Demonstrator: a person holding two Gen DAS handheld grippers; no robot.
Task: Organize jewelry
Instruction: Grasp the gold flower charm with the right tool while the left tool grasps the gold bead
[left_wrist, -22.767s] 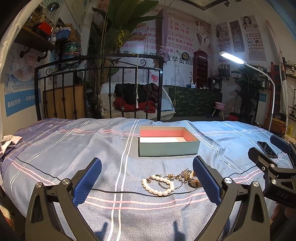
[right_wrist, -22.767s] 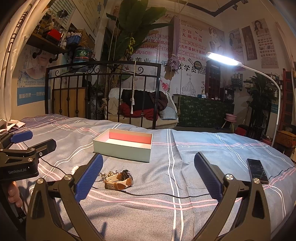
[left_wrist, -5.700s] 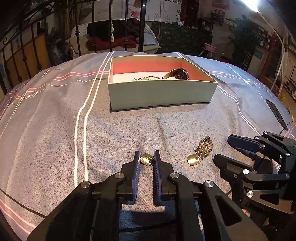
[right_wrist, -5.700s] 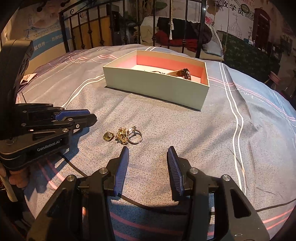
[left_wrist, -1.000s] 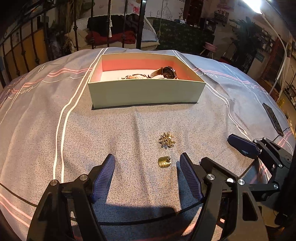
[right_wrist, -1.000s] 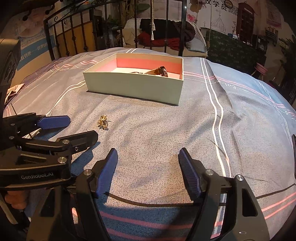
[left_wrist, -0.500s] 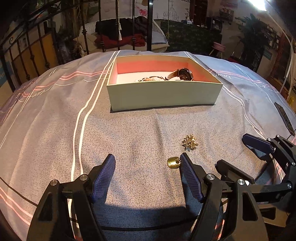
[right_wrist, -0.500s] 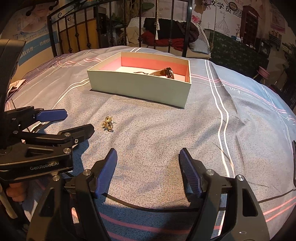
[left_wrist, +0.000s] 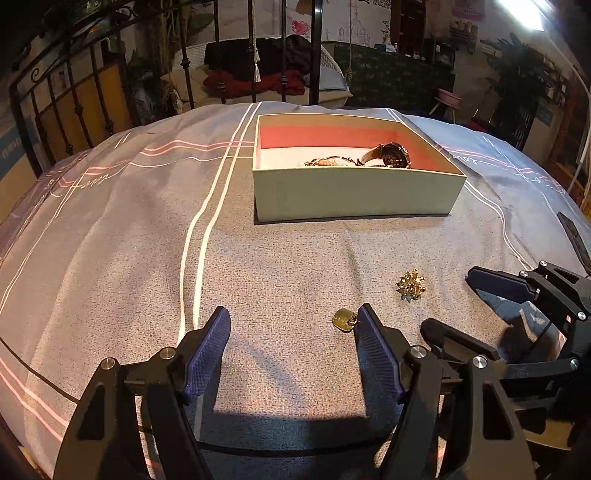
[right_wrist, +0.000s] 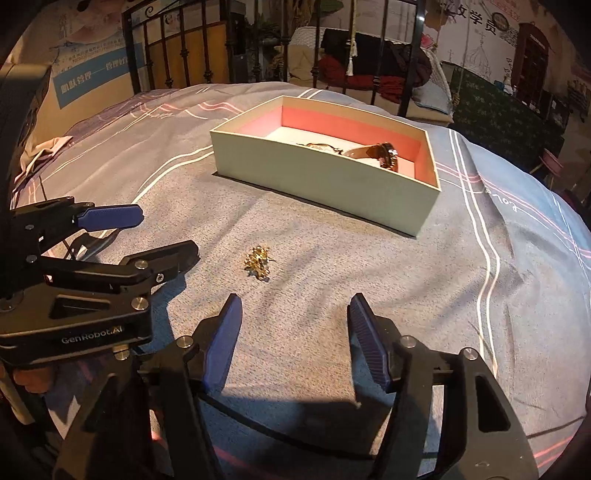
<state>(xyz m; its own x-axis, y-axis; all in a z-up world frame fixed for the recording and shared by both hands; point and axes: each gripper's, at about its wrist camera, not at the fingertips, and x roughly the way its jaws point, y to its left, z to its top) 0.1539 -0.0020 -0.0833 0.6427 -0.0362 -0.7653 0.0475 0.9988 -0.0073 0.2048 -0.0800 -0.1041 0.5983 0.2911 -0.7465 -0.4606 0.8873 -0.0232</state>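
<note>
Dim, warm light from upper right; hard shadows below, fisheye-bent dark edges.

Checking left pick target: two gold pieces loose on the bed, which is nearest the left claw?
The flat gold tag, right against the left claw's right finger tip. The spiky gold cluster lies farther off, toward the right claw.

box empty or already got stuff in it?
Not empty. The open box holds a watch and another piece of jewelry on its white floor.
</note>
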